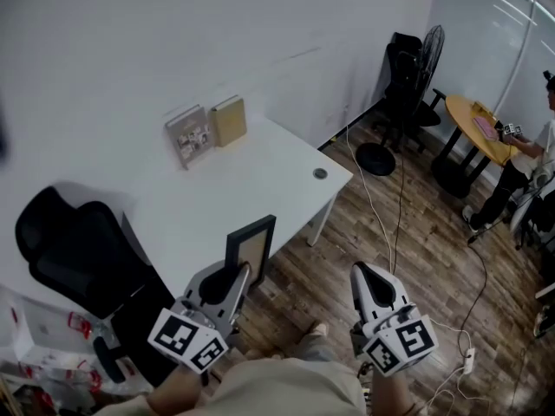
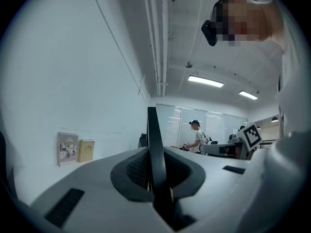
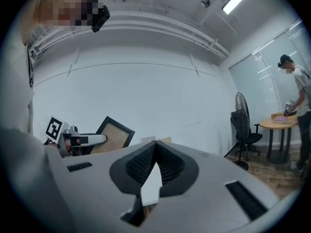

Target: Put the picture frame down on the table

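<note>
The picture frame (image 1: 252, 249) is black with a tan inside. It stands upright over the front edge of the white table (image 1: 260, 176), with my left gripper (image 1: 242, 273) shut on its lower part. In the left gripper view the picture frame (image 2: 154, 147) shows edge-on as a dark strip rising between the jaws of the left gripper (image 2: 156, 165). My right gripper (image 1: 363, 272) hangs over the wooden floor to the right of the table, shut with nothing in it. The right gripper view shows that right gripper (image 3: 155, 145) with its jaws meeting at the tips, and the picture frame (image 3: 113, 135) off to the left.
A grey photo book (image 1: 191, 135) and a tan book (image 1: 229, 120) lean on the wall at the table's back. A black office chair (image 1: 76, 250) stands left of the table. A fan (image 1: 428, 52), a round yellow table (image 1: 479, 121), a person (image 1: 536, 150) and floor cables (image 1: 381, 215) are at the right.
</note>
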